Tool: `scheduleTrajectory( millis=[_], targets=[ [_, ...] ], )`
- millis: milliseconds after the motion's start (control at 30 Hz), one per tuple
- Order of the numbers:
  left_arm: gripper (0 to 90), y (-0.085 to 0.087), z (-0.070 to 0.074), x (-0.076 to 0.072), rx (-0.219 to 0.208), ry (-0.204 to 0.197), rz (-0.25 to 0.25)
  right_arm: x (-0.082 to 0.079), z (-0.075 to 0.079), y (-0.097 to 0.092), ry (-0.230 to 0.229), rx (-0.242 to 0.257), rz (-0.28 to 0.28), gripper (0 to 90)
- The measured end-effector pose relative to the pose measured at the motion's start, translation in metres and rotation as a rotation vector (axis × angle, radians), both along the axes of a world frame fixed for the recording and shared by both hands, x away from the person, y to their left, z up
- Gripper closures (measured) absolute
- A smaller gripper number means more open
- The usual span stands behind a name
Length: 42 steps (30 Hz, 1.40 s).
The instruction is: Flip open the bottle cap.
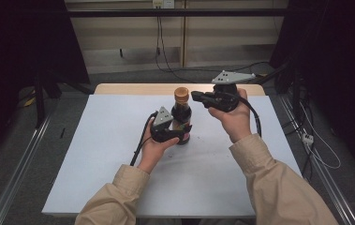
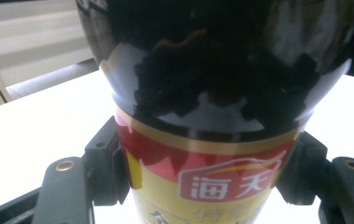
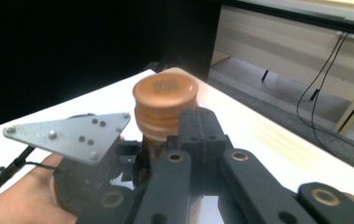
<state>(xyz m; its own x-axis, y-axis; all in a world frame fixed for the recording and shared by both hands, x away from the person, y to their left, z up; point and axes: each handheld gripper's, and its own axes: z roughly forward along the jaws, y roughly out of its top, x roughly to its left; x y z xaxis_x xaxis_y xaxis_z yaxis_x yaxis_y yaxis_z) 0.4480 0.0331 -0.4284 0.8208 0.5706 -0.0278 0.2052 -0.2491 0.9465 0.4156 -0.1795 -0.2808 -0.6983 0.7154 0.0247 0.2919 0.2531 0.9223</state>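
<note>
A dark sauce bottle [image 1: 181, 114] with a brown cap [image 1: 181, 93] stands upright on the white table [image 1: 119, 154]. My left gripper [image 1: 182, 134] is shut on the bottle's lower body. In the left gripper view its pads [image 2: 107, 168] press both sides of the red and yellow label [image 2: 212, 182]. My right gripper [image 1: 196, 96] hovers just right of the cap at cap height, jaws together with nothing between them. In the right gripper view the closed jaws sit beside and slightly behind the cap [image 3: 165, 100], with the left gripper's grey plate [image 3: 72, 135] below it.
The table's far edge shows a wood strip [image 1: 119, 88]. Cables [image 1: 166, 56] hang from the back wall and trail over the floor at right [image 1: 315, 150]. Metal rails [image 1: 20, 168] run along both sides of the table. Dark stands flank the space.
</note>
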Motion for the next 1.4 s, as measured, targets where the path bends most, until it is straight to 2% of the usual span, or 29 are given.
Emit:
scheduleTrajectory(
  millis=[233, 367, 400, 833, 900, 1133, 1400],
  targets=[
    [31.1, 0.0001, 0.0, 0.0002, -0.001, 0.003, -0.011, 0.0009, -0.0066, 0.0025, 0.018, -0.011, 0.016, 90.0],
    [31.0, -0.0002, -0.0001, -0.0004, 0.001, -0.002, 0.002, 0.0013, -0.0053, 0.0036, 0.022, -0.004, 0.021, 90.0],
    [31.0, 0.0003, 0.0002, -0.0001, 0.001, 0.004, -0.012, 0.0016, -0.0053, 0.0042, 0.027, -0.006, 0.023, 90.0],
    [31.1, 0.001, -0.0005, 0.0006, -0.006, 0.004, 0.002, 0.003, -0.0001, 0.0075, 0.028, -0.006, 0.037, 90.0],
    [31.1, 0.0002, -0.0005, 0.0004, -0.009, 0.005, 0.004, 0.0035, 0.0, 0.0076, 0.035, -0.024, 0.033, 90.0],
    [31.1, -0.0001, -0.0003, -0.0003, -0.006, 0.004, 0.011, 0.0043, 0.0013, 0.0069, 0.048, -0.032, 0.041, 90.0],
    [31.0, 0.0002, 0.0, 0.0002, -0.001, 0.006, -0.011, 0.0072, -0.0004, 0.0041, 0.056, -0.045, 0.043, 90.0]
  ],
)
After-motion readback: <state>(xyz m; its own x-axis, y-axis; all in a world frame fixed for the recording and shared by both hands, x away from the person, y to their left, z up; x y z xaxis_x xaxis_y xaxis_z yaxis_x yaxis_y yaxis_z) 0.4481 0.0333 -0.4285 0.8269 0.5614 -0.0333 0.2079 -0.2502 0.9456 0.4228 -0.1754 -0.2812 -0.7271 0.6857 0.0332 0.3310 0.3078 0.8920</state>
